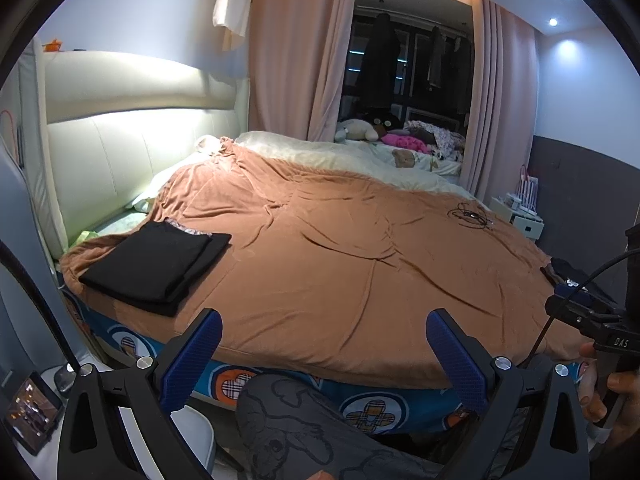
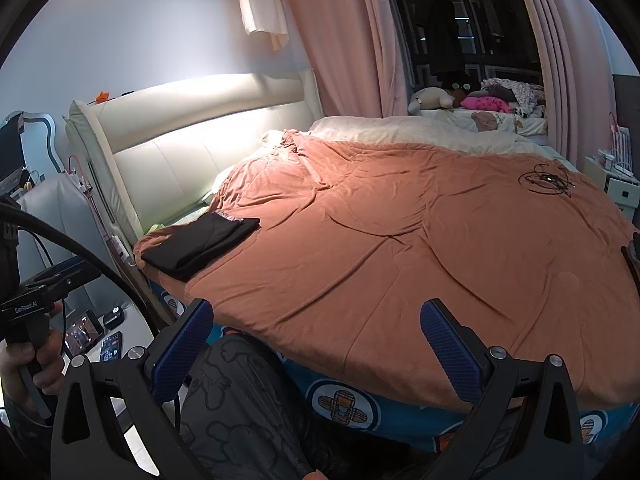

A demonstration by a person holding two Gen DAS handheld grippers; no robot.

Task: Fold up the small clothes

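Observation:
A folded black garment point(image 1: 154, 266) lies on the left near corner of the brown bedspread point(image 1: 340, 260); it also shows in the right wrist view point(image 2: 200, 242). A patterned cloth edge peeks out under its far side. My left gripper point(image 1: 322, 344) is open and empty, held off the bed's near edge. My right gripper point(image 2: 316, 336) is open and empty, also in front of the near edge. A dark item point(image 1: 560, 270) lies at the bed's right edge, partly hidden. The right gripper body point(image 1: 592, 316) shows in the left view, the left one point(image 2: 44, 284) in the right view.
A tangle of black cable point(image 1: 470, 214) lies on the far right of the bedspread. A padded headboard point(image 1: 132, 144) stands at left. Stuffed toys and clothes point(image 1: 404, 134) lie beyond the bed by the curtains. A nightstand point(image 1: 520, 216) stands right. Phones point(image 2: 92, 336) lie on the floor.

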